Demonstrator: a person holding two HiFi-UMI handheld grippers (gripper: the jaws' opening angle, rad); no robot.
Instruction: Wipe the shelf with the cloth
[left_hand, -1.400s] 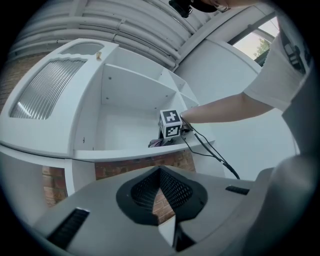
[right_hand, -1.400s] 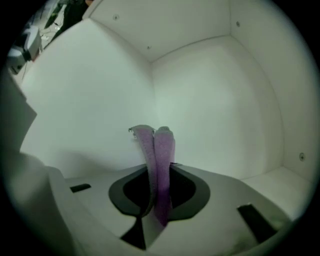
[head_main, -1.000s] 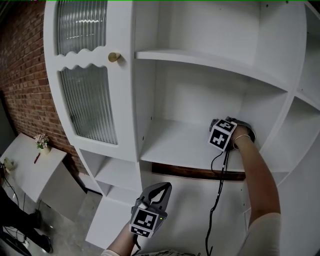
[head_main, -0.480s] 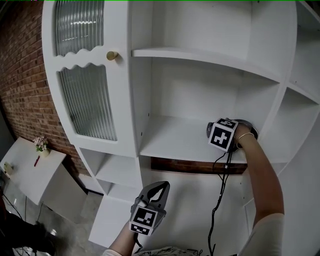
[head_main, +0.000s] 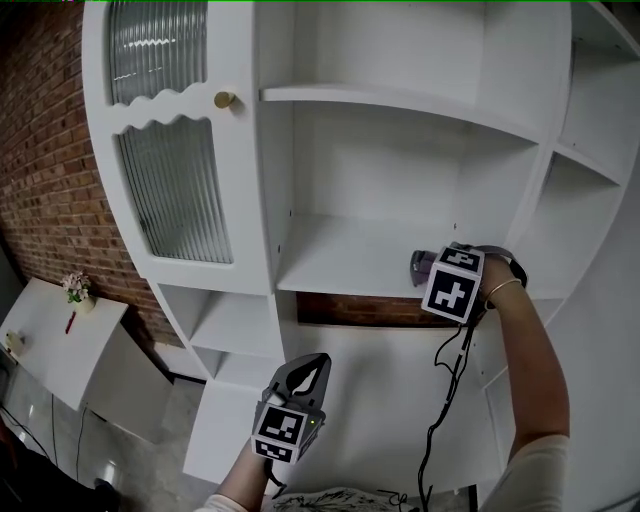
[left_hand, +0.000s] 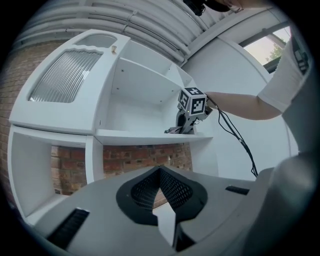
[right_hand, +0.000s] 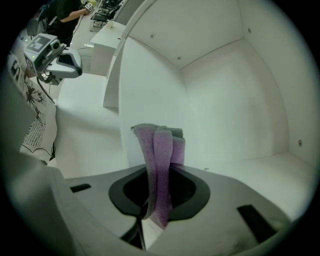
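A purple cloth (head_main: 417, 263) lies at the front right of the white cabinet's middle shelf (head_main: 340, 262), and my right gripper (head_main: 428, 272) is shut on it. In the right gripper view the cloth (right_hand: 160, 142) hangs folded between the jaws of that gripper (right_hand: 159, 172), over the white shelf (right_hand: 100, 145). My left gripper (head_main: 318, 360) hangs low in front of the cabinet, shut and holding nothing. In the left gripper view its jaws (left_hand: 161, 172) meet, with the right gripper (left_hand: 186, 124) seen on the shelf (left_hand: 140, 134) beyond.
A ribbed-glass door with a brass knob (head_main: 224, 99) is to the left of the open bay. Another shelf (head_main: 400, 100) runs above and a side panel (head_main: 545, 200) closes the right. Lower compartments (head_main: 235, 320) sit below left. A cable (head_main: 445, 390) hangs from the right gripper.
The right gripper has drawn the cloth from the back right of the shelf out toward its front edge. The left gripper has stayed low.
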